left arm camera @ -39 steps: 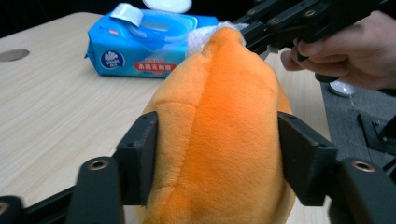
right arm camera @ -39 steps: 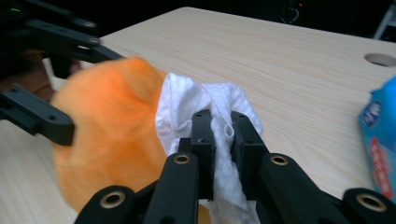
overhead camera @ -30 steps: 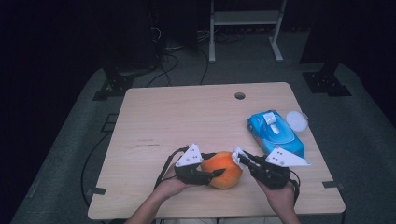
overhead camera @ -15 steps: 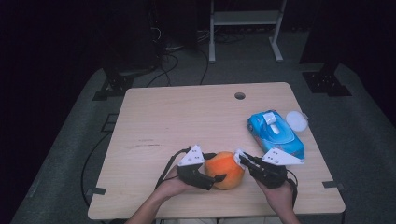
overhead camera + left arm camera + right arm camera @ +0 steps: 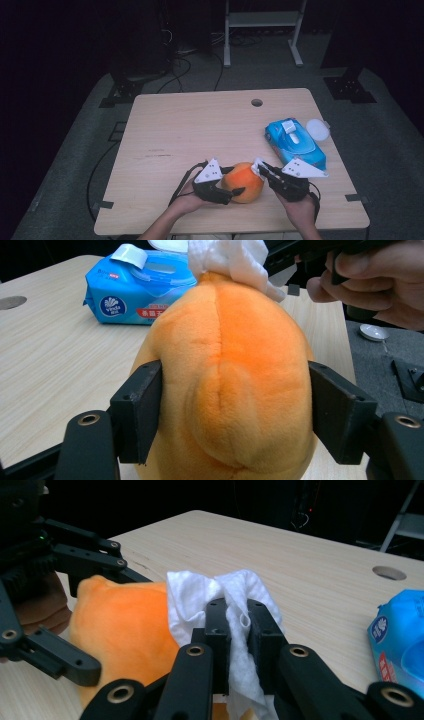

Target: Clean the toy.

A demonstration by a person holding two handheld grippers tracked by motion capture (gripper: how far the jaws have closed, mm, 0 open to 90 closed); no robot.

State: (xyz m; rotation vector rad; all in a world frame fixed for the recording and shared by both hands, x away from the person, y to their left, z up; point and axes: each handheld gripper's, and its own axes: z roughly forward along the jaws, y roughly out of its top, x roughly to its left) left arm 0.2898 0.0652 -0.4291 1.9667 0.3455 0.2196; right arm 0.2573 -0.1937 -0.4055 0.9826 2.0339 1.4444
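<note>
The jaws of the right gripper are clenched on a white wipe, whose loose folds press against one end of the orange plush toy. I judge that the wipe is pinched this firmly so that it can rub the plush without slipping out.

The jaws of the left gripper grasp the toy by its two sides, one jaw on each flank, and its body bulges between them. This hold seems meant to keep the soft toy steady while the other side is wiped.

The toy lies on the bench near its front edge, between both grippers. Behind the toy, to its right, lies a blue pack of wipes, well apart.
</note>
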